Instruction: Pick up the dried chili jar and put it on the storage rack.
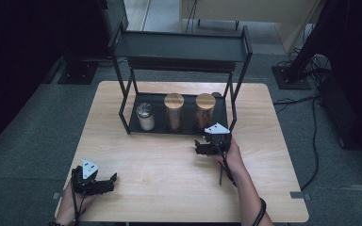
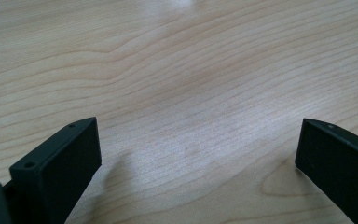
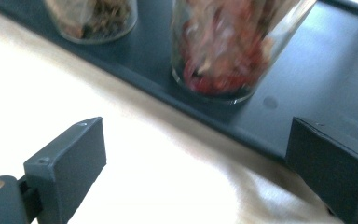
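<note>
Three jars on the rack, two grippers out front

Rack (image 1: 224,113) holds three jars (image 1: 205,110); right gripper (image 1: 209,147) sits wide and empty near them, left gripper (image 1: 94,184) also wide on the table (image 1: 169,169).

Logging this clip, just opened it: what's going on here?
A person works two grippers at a wooden table. The right gripper, jaws open and empty, sits just in front of the black rack, nearest the right-hand wood-lidded jar on its bottom shelf. The left gripper rests open near the table's front-left corner.
</note>
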The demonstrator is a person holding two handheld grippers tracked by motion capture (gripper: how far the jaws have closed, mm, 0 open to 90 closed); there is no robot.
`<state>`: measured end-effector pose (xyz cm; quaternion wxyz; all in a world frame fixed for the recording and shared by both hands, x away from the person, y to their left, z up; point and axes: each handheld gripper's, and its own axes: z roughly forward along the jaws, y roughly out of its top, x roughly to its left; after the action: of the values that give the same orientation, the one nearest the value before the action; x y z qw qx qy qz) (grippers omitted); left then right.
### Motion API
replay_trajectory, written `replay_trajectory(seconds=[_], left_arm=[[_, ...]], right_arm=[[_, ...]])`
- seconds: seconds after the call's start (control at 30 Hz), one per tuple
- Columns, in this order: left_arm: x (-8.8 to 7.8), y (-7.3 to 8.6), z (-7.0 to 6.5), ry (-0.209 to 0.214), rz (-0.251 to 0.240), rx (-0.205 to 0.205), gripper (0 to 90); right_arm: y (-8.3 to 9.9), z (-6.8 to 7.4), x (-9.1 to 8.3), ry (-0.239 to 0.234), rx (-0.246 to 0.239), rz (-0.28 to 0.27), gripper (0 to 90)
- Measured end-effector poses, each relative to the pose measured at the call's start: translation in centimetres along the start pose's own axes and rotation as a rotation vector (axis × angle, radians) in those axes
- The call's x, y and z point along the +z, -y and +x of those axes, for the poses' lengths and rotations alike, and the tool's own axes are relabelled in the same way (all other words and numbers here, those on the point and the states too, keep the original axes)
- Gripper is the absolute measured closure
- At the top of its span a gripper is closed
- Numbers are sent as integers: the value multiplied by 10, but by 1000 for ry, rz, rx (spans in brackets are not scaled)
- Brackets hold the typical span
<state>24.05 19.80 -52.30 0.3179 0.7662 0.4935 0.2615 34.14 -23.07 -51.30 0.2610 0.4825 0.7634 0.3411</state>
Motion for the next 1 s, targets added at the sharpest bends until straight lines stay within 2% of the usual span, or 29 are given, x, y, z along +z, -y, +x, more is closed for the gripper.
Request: replay_trajectory(seconds=[0.23,0.33,0.53,0.77,1.0], left_arm=[[0,0,0,0,-1,0,6],[0,0,0,0,1,3,6],[0,0,-1,-2,2,8,5],[0,0,-1,-4,2,10,5],[0,0,-2,-6,5,16,6]], right_arm=[[14,-1,0,-11,30,-8,34],[19,-2,-2,-21,48,6,34],[25,-7,-8,-4,62,6,35],[33,-15,-15,26,63,35,35],[42,-26,-24,30,83,54,34]])
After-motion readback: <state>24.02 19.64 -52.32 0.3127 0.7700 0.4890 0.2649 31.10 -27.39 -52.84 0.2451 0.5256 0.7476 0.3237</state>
